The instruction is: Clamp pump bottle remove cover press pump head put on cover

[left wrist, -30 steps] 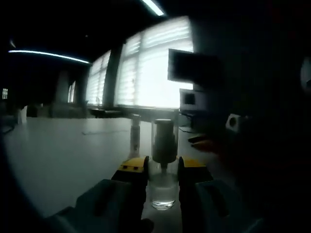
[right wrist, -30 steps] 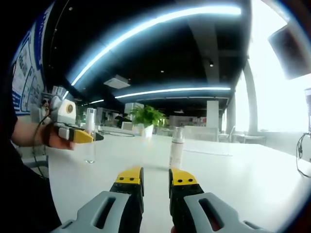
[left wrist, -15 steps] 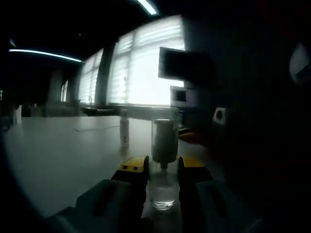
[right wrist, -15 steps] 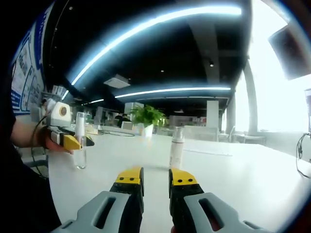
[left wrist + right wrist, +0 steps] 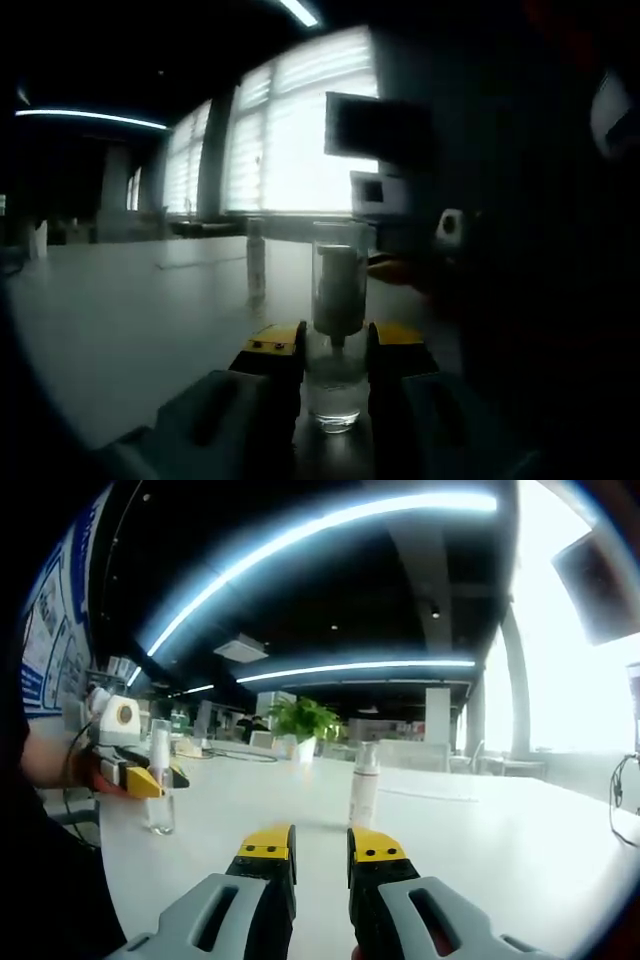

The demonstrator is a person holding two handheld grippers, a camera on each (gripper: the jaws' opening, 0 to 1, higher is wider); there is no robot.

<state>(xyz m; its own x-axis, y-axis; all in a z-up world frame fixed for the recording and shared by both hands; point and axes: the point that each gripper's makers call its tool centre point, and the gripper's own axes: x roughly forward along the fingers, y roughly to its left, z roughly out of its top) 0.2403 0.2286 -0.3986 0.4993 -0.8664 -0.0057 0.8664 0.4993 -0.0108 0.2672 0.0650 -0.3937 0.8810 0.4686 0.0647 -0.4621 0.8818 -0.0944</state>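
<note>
Left gripper view: left gripper (image 5: pixel 335 345) clamped on the clear pump bottle (image 5: pixel 335 385), yellow-tipped jaws pressed to either side of its body just below the neck. Transparent cover (image 5: pixel 340 275) on top, pump head (image 5: pixel 340 293) visible inside it. Bottle base apparently resting on the white tabletop (image 5: pixel 130 320). A second, slimmer bottle (image 5: pixel 257 262) standing further ahead, left of the jaws.

Right gripper view: right gripper (image 5: pixel 319 852) holding nothing, jaws drawn narrow with a slim gap, low over the tabletop. Clamped pump bottle (image 5: pixel 159 802) far off to its left, held by the left gripper (image 5: pixel 150 778); white foam-pump bottle (image 5: pixel 364 784) straight ahead, just beyond the jaw tips.

Risks, as a judgement: smooth wet-looking plastic slipping or twisting in the clamp once the cover gets pulled; too hard a squeeze deforming the body; right gripper drifting onto the nearer white bottle instead of the cover; narrow jaws needing to widen before closing round the cover, otherwise knocking it sideways.
</note>
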